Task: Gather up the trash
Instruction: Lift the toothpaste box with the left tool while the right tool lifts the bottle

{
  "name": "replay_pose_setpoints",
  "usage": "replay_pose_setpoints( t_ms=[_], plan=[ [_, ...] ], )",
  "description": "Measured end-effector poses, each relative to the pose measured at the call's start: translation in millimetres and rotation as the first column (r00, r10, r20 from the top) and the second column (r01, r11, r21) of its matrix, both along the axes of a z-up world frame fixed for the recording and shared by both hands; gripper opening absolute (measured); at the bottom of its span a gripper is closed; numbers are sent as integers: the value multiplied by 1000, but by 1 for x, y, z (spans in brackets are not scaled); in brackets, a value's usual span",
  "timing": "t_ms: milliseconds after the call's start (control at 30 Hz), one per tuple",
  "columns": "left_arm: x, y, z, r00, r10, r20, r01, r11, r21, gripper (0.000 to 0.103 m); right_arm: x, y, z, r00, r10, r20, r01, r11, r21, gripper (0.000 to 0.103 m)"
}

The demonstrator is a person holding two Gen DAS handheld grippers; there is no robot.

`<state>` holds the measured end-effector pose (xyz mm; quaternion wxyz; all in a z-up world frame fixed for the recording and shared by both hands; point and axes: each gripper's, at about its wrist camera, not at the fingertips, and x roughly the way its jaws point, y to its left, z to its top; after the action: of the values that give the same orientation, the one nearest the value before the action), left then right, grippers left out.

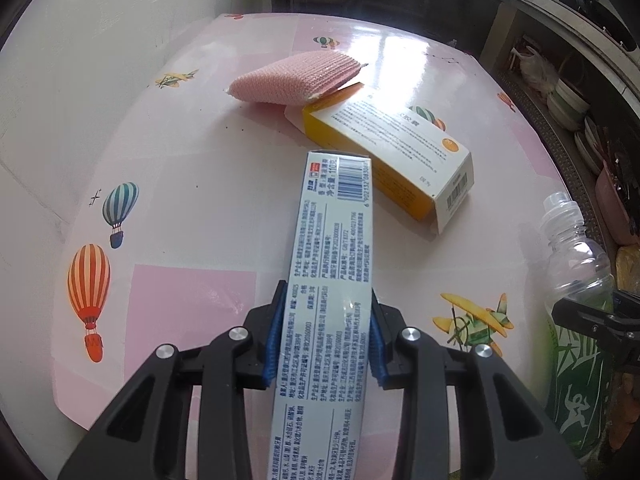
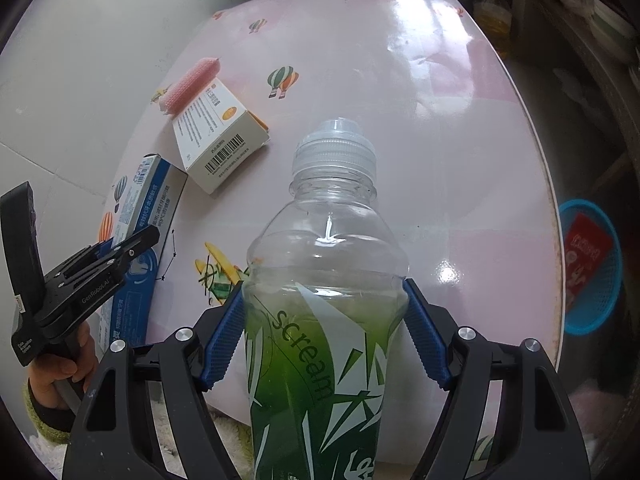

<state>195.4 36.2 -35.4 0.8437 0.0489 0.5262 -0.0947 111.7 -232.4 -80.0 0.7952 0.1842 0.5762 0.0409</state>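
A toothpaste box is clamped in the jaws of the left gripper, and a bottle labelled "scream" is clamped in the right gripper; both are held over the worktop. A yellow-and-white carton and pink sponge are left lying. A red packet is already seen in the blue basket beside the worktop. "110" is legible beside the box's barcode.

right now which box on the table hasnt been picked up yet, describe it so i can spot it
On the pink balloon-print tablecloth, look past the toothpaste box held in the left gripper. The free one is the white-and-yellow carton lying with the pink scrubbing sponge overlapping its far end. It alone has yellow sides.
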Motion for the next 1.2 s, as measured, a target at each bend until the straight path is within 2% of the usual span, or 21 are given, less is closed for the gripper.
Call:
replay_pose_setpoints(
  t_ms=[500, 1100, 1200],
  plan=[
    [-2, -8, -3, 1000, -7, -3, 7, 999, 33, 34, -5, -2, -3, 999, 8, -44, -9, 1000, -20, 72],
    [-6, -8, -5, 1000, -7, 13, 7, 1000, 24, 33, -2, 11, -6, 998, 30, -52, -34, 997, -69, 72],
    [-8, -8, -4, 1000, -8, 23, 8, 1000, 23, 32, -3, 11, -6, 999, 24, -43, -27, 998, -57, 67]
  ],
)
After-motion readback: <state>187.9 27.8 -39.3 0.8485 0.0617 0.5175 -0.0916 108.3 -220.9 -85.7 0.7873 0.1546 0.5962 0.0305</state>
